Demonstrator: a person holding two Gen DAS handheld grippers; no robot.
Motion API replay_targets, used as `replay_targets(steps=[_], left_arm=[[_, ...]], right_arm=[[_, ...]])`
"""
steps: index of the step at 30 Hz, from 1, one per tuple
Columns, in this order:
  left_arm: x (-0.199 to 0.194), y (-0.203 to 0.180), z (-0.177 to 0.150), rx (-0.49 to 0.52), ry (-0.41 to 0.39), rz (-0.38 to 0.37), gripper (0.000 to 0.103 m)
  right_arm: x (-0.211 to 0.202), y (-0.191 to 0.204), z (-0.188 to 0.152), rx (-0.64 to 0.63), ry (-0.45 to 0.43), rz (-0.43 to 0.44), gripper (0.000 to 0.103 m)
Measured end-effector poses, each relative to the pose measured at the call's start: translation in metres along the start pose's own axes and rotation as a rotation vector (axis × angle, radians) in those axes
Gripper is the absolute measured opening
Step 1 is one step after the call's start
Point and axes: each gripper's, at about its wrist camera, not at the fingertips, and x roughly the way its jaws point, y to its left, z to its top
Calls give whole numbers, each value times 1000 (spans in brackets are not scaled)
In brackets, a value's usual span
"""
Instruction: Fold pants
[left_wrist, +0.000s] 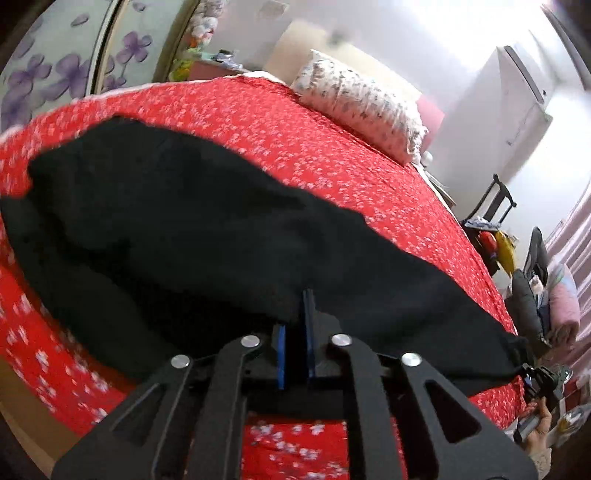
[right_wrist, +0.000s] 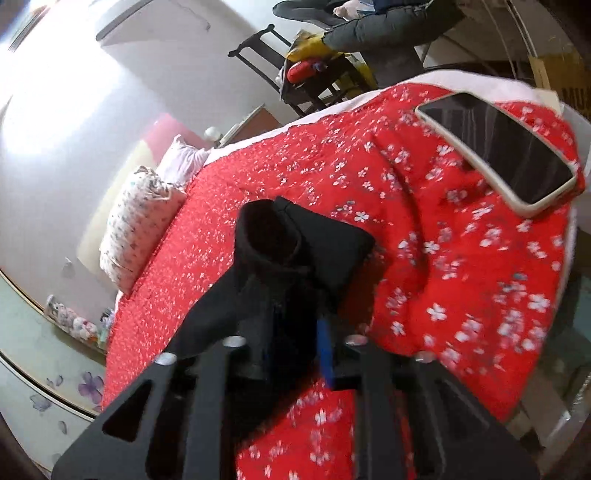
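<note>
Holding the black pants (left_wrist: 177, 236) stretched across the red floral bedspread (left_wrist: 280, 122), the two tongs each have an end of the garment. In the left wrist view the left tongs (left_wrist: 297, 332) sit at the near long edge of the cloth; their blue pads stand close together with dark fabric between them, so they look clenched on the pants. In the right wrist view the right tongs (right_wrist: 295, 343) have a bunched, rolled end of the pants, possibly the waistband or a cuff, rising between the jaws. One blue pad shows, the other is buried in cloth, and whether the pads press on it I cannot tell.

The pants lie along the near side of the bed, well apart from the flowered pillow (left_wrist: 362, 107) at the head. A phone in a pale case (right_wrist: 498, 155) rests screen up near the bed's far corner in the right wrist view, beside the right-hand end of the garment.

My judgement is that a fold is under way, with the cloth being drawn out or carried over. The next move calls for laying one end squarely onto the other, edges matched, while staying clear of the phone.

Some dark letters show on a cardboard box (right_wrist: 565, 85) past the bed, too cut off to read.
</note>
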Motion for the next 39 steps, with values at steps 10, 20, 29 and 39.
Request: replay_targets(steps=[10,20,29,39], left_arm=[[-20,7,1,-17,-176,26,82],[-24,17,-2,-38,-176,57,89],[-18,13,-2,-22,-166,67,91],[-32,45,6,-164,-137,-34,91]], right_arm=[[-14,4,15,51,-6,-65,44],[13,70,38,-251,-59,-64,11],[34,16,33,-188,-2,-230,11],[-17,25,13,-72,-164,-250,45]])
